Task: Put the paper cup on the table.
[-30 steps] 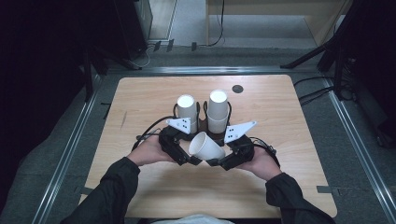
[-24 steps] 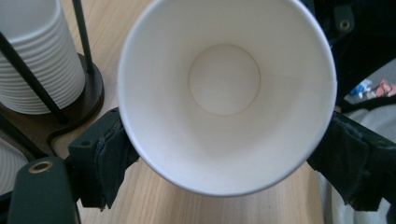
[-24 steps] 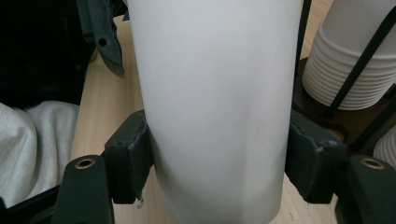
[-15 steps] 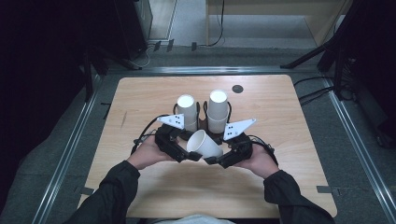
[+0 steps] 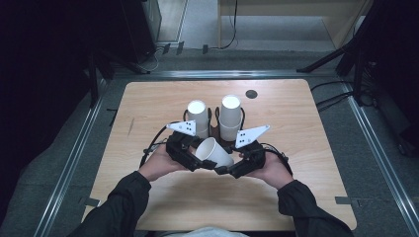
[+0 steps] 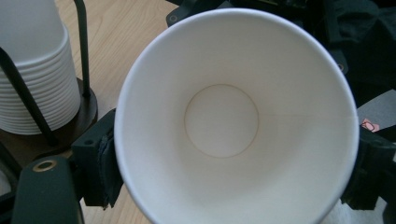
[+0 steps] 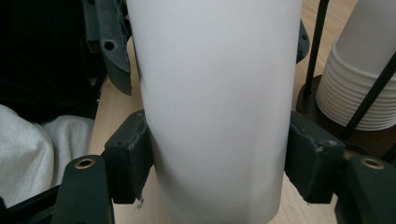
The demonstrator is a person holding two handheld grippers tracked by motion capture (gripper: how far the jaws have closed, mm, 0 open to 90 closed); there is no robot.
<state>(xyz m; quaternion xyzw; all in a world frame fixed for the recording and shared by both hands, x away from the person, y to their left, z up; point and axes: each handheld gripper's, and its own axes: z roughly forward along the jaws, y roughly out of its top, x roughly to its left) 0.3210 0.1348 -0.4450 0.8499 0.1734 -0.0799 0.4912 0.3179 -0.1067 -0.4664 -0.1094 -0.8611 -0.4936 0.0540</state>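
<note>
— Two grippers are on one white paper cup [image 5: 213, 152], held on its side above the wooden table [image 5: 148, 108] just in front of the two cup stacks. Which one has it?

— Both seem to. The right gripper [image 5: 223, 170] has its pads [image 7: 128, 158] pressed against the cup's wall near the narrow base end, jaws about half closed. The left gripper [image 5: 196, 165] has its jaws set wide across the rim end, and in the left gripper view the pads [image 6: 100, 161] sit against the rim on either side, with the cup's mouth facing that camera.

— So what step is this?

— It looks like a handover, or a cup being pulled off another nested inside it; from these views one cannot tell if a second cup hides within.

— And the stacks?

— The left stack [image 5: 197, 117] and the right stack [image 5: 230, 117] stand upside down in a dark wire holder [image 5: 213, 129], just behind the grippers.

— What does the next move call for?

— Probably one gripper must let go while the other keeps a gentle squeeze, since a paper wall dents easily. Then the cup can be turned and carried toward a stack.
</note>
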